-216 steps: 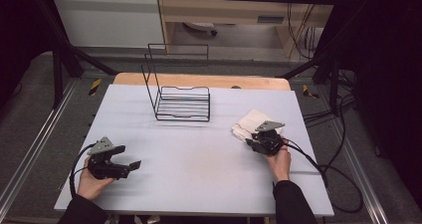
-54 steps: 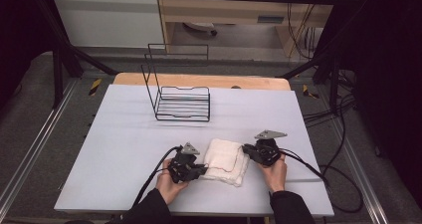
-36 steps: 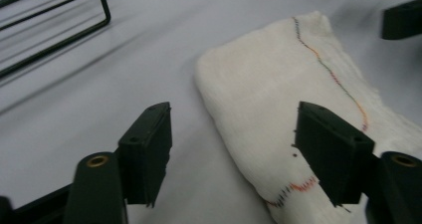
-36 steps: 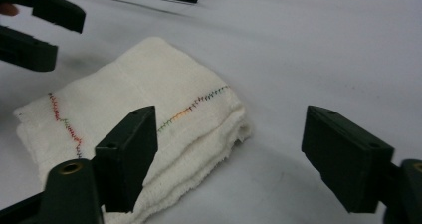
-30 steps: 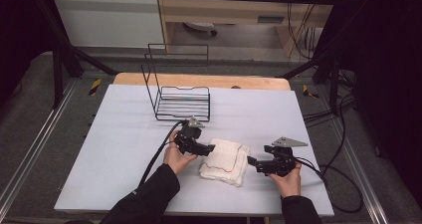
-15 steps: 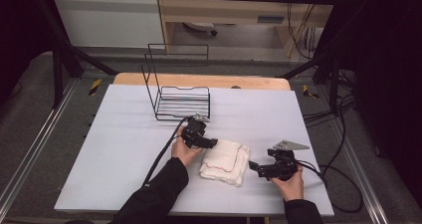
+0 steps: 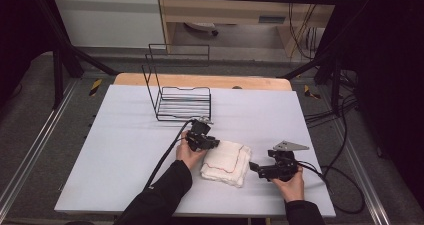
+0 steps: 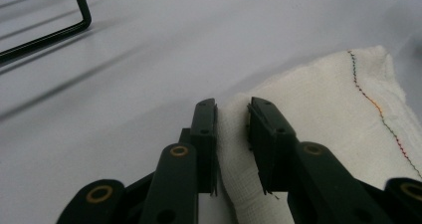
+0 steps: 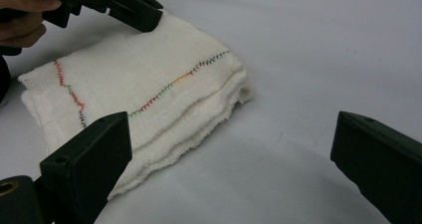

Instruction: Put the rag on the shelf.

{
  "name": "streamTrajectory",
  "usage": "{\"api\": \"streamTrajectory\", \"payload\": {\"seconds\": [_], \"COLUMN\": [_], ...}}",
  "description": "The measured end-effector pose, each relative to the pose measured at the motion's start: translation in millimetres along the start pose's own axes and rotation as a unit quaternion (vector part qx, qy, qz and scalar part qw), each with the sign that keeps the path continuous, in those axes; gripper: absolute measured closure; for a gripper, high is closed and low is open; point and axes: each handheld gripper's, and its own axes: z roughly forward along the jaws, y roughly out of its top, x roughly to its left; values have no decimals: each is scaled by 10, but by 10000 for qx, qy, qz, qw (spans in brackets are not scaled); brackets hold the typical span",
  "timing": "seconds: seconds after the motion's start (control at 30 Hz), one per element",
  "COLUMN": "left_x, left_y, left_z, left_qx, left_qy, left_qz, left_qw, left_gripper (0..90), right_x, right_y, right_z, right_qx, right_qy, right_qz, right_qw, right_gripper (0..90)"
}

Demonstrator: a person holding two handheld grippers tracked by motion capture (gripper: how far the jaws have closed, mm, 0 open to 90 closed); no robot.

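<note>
A folded white cloth (image 7: 227, 162) with a coloured stitched line lies on the table's near middle. My left gripper (image 7: 212, 144) sits at its far left corner. In the left gripper view its jaws have just been closing and now pinch a raised fold of the cloth (image 8: 323, 104) between the pads of the left gripper (image 8: 233, 109). My right gripper (image 7: 252, 166) rests just right of the cloth, jaws wide apart. In the right gripper view the cloth (image 9: 149, 84) lies ahead of the right gripper (image 9: 231, 129), nothing between its jaws, and the left gripper (image 9: 134, 10) is at the cloth's far corner.
A black wire rack (image 7: 182, 102) stands behind the cloth near the table's far edge; its base bar (image 8: 45, 35) shows in the left gripper view. Cables trail from both grippers across the white table (image 7: 115, 150).
The left gripper slid to the cloth's far left corner and its jaws narrowed onto a fold. The right gripper has stayed beside the cloth's right edge.
</note>
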Motion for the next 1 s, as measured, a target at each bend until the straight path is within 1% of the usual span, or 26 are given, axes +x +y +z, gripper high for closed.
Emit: {"api": "streamTrajectory", "payload": {"seconds": [0.2, 0.23, 0.3, 0.37, 0.47, 0.57, 0.6, 0.67, 0.7, 0.73, 0.83, 0.9, 1.0], "left_x": [-21, -13, -3, 1, -6, -18, -23, -24, -24, -24, -27, -27, -27], "left_y": [-12, -14, -19, -26, -40, -46, -47, -49, -50, -51, -51, -54, -59], "left_z": [5, 4, 7, 8, 9, 10, 10, 10, 11, 11, 12, 13, 13], "left_qx": [8, 18, 7, -16, -69, -89, -88, -90, -102, -105, -112, -121, -145], "left_qy": [10, 1, -39, -58, -34, -7, -2, 1, 1, 0, 8, 6, 4], "left_qz": [127, 164, 148, 135, 185, 254, 251, 282, 284, 289, 296, 306, 315], "left_qw": [9999, 9999, 9999, 9999, 9998, 9996, 9996, 9996, 9995, 9995, 9995, 9995, 9994], "left_gripper": [757, 759, 763, 766, 772, 776, 777, 778, 779, 779, 779, 779, 779], "right_x": [-17, -16, -24, -20, -10, -14, -18, -27, -50, -50, -70, -81, -51], "right_y": [29, 39, 57, 84, 132, 177, 184, 194, 204, 204, 222, 233, 245], "right_z": [23, 33, 64, 99, 167, 244, 267, 303, 332, 332, 370, 406, 467], "right_qx": [-63, -75, -82, -37, -46, -114, -113, -42, -32, -32, -41, 0, 107], "right_qy": [-25, -25, -52, -96, -144, -93, -88, -160, -197, -197, -238, -263, -271], "right_qz": [97, 142, 108, 108, 80, 129, 110, 124, 113, 113, 189, 179, 46], "right_qw": [9999, 9999, 9999, 9999, 9999, 9998, 9998, 9998, 9997, 9997, 9995, 9995, 9996], "right_gripper": [32, 32, 37, 51, 108, 196, 223, 279, 333, 333, 409, 443, 503]}}
